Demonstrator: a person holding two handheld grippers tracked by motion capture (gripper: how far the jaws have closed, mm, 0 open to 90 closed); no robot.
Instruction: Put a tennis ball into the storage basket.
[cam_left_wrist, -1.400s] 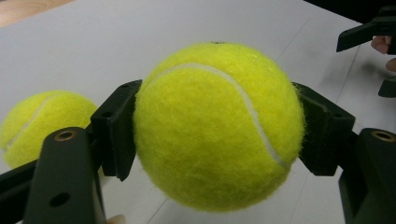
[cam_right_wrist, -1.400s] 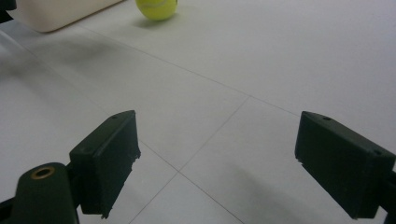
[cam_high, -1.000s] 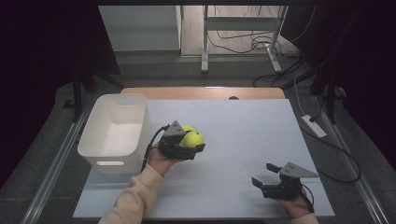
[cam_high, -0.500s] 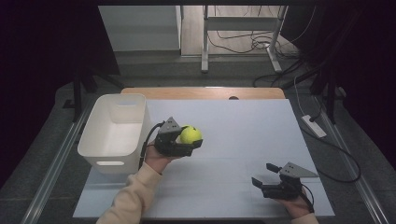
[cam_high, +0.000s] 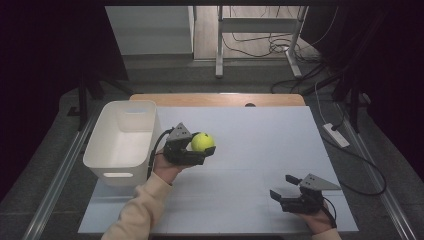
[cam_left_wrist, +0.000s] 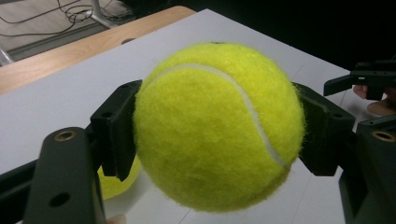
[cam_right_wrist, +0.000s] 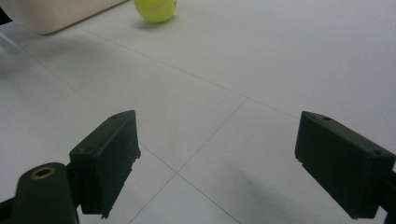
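Observation:
A yellow tennis ball (cam_high: 202, 141) sits between the jaws of my left gripper (cam_high: 202, 146), held just above the white table sheet, right of the white bin (cam_high: 122, 140). In the left gripper view both pads press the ball (cam_left_wrist: 219, 126) from its sides, so the left gripper (cam_left_wrist: 219, 133) is shut on it. A second tennis ball (cam_left_wrist: 116, 184) lies on the sheet below it, and it appears far off as the second ball (cam_right_wrist: 155, 9) in the right gripper view. My right gripper (cam_high: 283, 186) rests near the front right, open, with nothing in the right gripper (cam_right_wrist: 224, 158).
The bin is empty; its side (cam_right_wrist: 51, 14) shows at the top left of the right gripper view. The table's wooden strip (cam_high: 215, 99) runs along the far edge. A power strip (cam_high: 336, 135) and cables lie on the floor to the right.
The left gripper with the ball has shifted slightly away from the person and toward the bin. The right gripper has stayed in place.

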